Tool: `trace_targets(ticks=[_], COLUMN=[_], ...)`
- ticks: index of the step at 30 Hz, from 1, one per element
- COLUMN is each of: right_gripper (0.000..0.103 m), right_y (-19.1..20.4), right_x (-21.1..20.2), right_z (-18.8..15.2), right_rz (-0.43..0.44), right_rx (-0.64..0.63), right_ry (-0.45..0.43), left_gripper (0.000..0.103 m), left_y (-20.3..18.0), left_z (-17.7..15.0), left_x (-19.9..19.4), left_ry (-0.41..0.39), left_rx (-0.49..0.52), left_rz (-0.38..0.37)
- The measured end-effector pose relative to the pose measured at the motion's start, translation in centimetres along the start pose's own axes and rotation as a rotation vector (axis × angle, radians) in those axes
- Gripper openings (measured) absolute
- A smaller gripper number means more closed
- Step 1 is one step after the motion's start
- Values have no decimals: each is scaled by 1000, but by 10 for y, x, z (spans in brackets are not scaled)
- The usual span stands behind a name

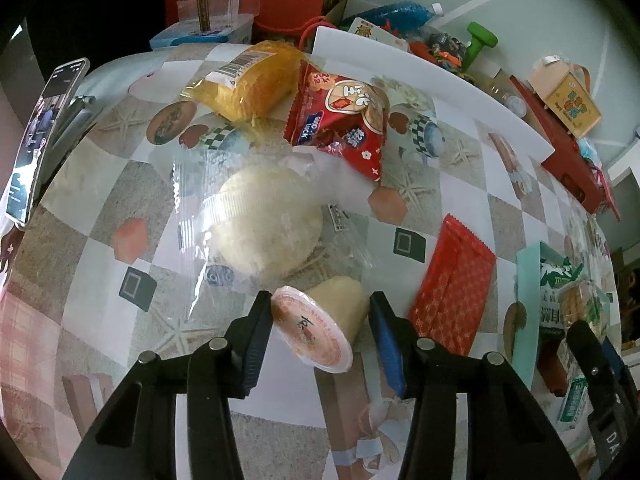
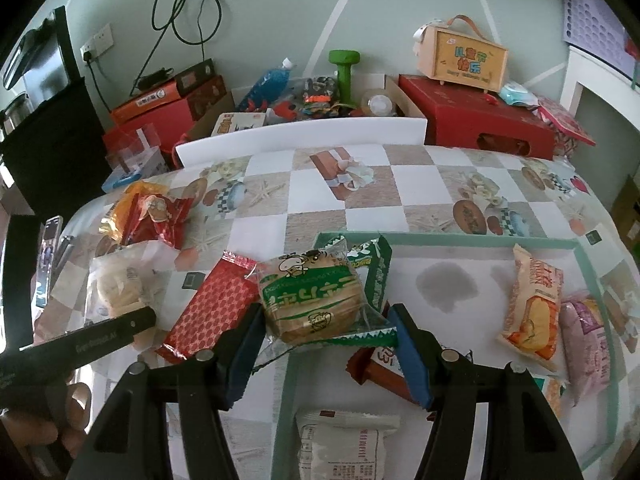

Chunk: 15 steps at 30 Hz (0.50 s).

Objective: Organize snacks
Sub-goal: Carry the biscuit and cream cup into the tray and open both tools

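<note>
Over on the left, the left gripper had its jaws drawn in around a small jelly cup lying tipped on the checked plastic tablecloth, though I couldn't tell whether both pads pressed it; light, smooth and slippery, it looked best taken across its tapered plastic body, not the thin foil lid. To the right, the right gripper clamped a soft, crinkly green-wrapped cake at the near left corner of the shallow green-rimmed tray.
</note>
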State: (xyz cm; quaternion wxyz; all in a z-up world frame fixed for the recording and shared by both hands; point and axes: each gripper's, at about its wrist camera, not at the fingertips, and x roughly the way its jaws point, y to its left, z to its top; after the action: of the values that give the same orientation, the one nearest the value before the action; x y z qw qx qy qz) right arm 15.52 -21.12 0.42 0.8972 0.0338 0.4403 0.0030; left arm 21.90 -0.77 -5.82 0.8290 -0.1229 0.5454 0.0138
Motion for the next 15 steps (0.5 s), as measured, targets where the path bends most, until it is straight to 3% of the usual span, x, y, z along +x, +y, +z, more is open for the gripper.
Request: trace_targets(ticks=[10,15], right_gripper=[66,66], right_y=[-4,-10], right_x=[-12,-20], right_z=[4,7], right_rz=[5,4], right_rx=[14,30], right_ry=[-31,-57], left_gripper=[50,50], left_y=[-5,-14], left_z=[-3,-3], left_x=[-10,-33], left_ry=[6,-43], left_rx=[-3,13], left_rz=[-13,-40])
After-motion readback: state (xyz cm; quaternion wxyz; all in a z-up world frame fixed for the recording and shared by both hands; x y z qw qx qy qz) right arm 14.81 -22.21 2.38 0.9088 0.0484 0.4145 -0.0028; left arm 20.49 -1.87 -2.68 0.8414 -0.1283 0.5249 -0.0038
